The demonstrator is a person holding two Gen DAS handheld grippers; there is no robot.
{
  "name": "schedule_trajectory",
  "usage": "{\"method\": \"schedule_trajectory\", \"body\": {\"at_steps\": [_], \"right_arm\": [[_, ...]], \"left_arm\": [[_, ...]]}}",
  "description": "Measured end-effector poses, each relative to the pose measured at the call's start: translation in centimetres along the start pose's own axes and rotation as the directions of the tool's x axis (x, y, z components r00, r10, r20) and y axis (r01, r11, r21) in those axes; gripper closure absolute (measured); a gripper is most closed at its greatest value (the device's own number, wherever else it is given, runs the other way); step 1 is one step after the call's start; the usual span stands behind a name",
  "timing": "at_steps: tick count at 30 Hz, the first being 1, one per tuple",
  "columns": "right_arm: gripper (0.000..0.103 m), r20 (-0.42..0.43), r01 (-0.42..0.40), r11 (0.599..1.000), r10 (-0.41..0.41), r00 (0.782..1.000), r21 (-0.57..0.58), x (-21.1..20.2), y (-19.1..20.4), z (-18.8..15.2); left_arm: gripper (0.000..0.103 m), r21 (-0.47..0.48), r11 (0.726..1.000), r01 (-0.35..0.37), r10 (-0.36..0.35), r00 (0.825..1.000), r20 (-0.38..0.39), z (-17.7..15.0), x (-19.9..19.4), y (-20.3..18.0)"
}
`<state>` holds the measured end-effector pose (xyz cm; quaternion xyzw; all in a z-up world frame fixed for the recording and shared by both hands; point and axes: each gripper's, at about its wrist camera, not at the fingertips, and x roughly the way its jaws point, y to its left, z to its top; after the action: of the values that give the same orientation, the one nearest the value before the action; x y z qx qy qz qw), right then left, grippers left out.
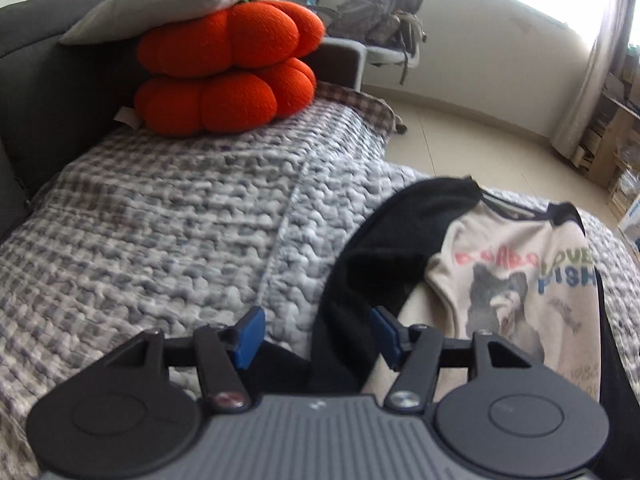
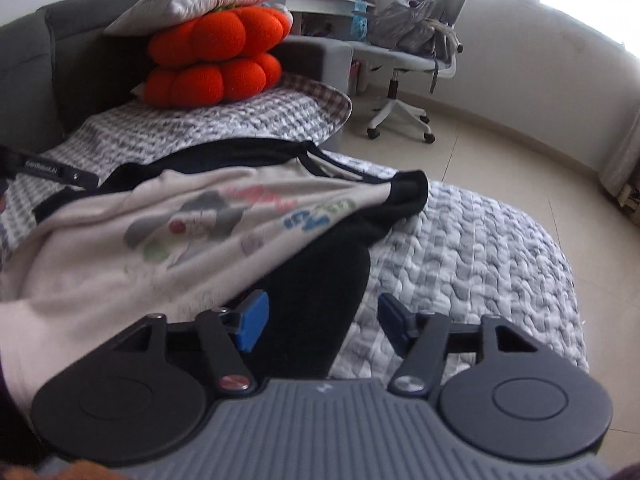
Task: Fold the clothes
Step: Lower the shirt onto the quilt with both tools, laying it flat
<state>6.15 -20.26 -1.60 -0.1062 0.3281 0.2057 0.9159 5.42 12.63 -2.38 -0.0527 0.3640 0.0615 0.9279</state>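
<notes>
Cream printed T-shirt with black sleeves (image 1: 508, 276), soft, limp: likely best pinched at sleeve seams. Left gripper (image 1: 316, 338) and right gripper (image 2: 320, 324) gape, holding nothing.
</notes>
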Motion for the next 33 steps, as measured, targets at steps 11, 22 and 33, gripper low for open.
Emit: {"method": "schedule_trajectory", "body": {"at_steps": [11, 22, 33], "right_arm": [[0.037, -0.089, -0.093, 0.995, 0.096, 0.991, 0.043, 0.7, 0.7, -0.9], [0.103, -0.081, -0.027, 0.996, 0.02, 0.997, -0.079, 2.1, 2.9, -0.8], [0.103, 0.037, 0.198, 0.977, -0.201, 0.979, 0.076, -0.5, -3.3, 0.0]], "left_arm": [[0.043, 0.053, 0.999, -0.006, 0.007, 1.0, -0.02, -0.2, 1.4, -1.6], [0.096, 0.02, 0.998, -0.053, 0.053, 0.998, -0.019, 0.3, 2.2, -0.9], [0.103, -0.051, 0.994, -0.097, 0.1, 0.993, 0.059, 2.0, 0.9, 2.9]]}}
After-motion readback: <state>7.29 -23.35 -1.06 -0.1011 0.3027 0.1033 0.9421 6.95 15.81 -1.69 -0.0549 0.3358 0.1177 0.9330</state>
